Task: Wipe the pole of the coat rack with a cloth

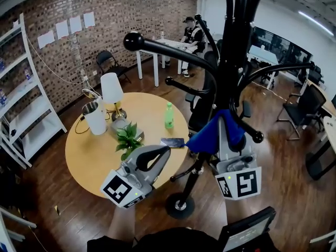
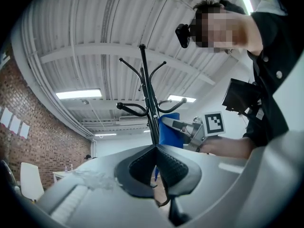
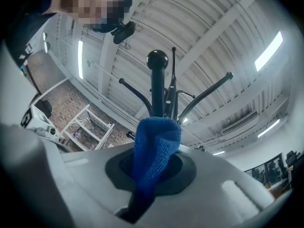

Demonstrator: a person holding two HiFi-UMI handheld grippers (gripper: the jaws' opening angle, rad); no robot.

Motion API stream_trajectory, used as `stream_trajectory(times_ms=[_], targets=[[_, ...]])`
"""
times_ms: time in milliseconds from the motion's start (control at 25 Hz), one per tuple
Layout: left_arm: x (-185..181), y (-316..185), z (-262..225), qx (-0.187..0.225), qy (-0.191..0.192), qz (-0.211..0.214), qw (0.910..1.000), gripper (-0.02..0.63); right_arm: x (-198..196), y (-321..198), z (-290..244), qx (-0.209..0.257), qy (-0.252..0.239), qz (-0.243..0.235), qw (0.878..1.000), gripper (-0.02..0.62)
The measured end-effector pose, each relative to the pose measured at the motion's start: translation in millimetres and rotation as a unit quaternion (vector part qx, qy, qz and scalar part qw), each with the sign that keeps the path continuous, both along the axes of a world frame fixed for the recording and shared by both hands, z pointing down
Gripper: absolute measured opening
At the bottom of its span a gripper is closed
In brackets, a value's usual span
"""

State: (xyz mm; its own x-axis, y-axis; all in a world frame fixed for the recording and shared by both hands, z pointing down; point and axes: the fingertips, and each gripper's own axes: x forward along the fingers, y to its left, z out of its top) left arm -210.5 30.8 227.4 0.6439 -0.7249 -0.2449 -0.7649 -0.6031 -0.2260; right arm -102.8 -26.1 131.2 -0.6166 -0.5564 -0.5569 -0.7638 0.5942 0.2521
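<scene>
The black coat rack pole [image 1: 227,72] rises from a round base [image 1: 180,205] on the floor beside the table. My right gripper [image 1: 227,131] is shut on a blue cloth [image 1: 210,134], which lies against the pole about halfway up. In the right gripper view the cloth [image 3: 154,151] bulges out from between the jaws, and the pole [image 3: 157,91] stands just behind it. My left gripper [image 1: 166,151] hovers left of the pole, shut and with nothing in it. In the left gripper view its pads [image 2: 166,167] meet, with the pole [image 2: 148,96] and cloth [image 2: 169,127] beyond.
A round wooden table [image 1: 89,161] at the left carries a white lamp [image 1: 111,88], a kettle [image 1: 94,117], a small plant [image 1: 127,139] and a green bottle [image 1: 169,115]. White shelves [image 1: 23,109] stand far left. A seated person [image 1: 193,35] and office chairs [image 1: 304,109] are behind.
</scene>
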Motion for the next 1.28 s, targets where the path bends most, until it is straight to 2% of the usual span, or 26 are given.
stream_trajectory(times_ms=[200,360,440,560,680,760,880,1080,1280], targets=[[3.9,-22.0,-8.2,0.003,-0.013,0.019,0.9997,-0.006,0.0,5.3,19.0,0.016,0.027,0.04,0.999,0.023],[5.6,-40.1,-5.7,0.016,-0.004,0.08,0.9966,-0.006,-3.1,3.5,36.6,0.019,0.032,0.095,0.995,0.023],[1.2,-48.0,-4.5,0.016,0.012,0.117,0.993,-0.006,-8.5,2.2,42.6,0.016,0.022,0.132,0.991,0.023],[-5.8,-55.8,4.8,0.001,0.018,0.185,0.9826,-0.006,-23.6,3.3,51.5,0.003,0.013,0.19,0.982,0.023],[-2.9,-47.8,7.2,-0.007,0.012,0.267,0.9637,-0.006,-36.2,5.7,62.2,-0.014,0.035,0.252,0.967,0.023],[-3.7,-42.8,6.3,-0.013,0.007,0.299,0.954,-0.006,-35.8,5.4,68.4,-0.03,0.04,0.29,0.956,0.023],[-9.1,-36.4,2.8,0.001,-0.012,0.321,0.947,-0.006,-31.7,1.6,78.5,-0.048,0.051,0.315,0.947,0.023],[-16.1,-25.8,4.1,-0.008,-0.016,0.328,0.9446,-0.006,-35.5,0.4,95.3,-0.055,0.061,0.312,0.947,0.023],[-6.0,-18.1,-6.0,-0.014,0.012,0.338,0.9411,-0.006,-27.8,0.6,79.7,-0.048,0.088,0.325,0.94,0.023]])
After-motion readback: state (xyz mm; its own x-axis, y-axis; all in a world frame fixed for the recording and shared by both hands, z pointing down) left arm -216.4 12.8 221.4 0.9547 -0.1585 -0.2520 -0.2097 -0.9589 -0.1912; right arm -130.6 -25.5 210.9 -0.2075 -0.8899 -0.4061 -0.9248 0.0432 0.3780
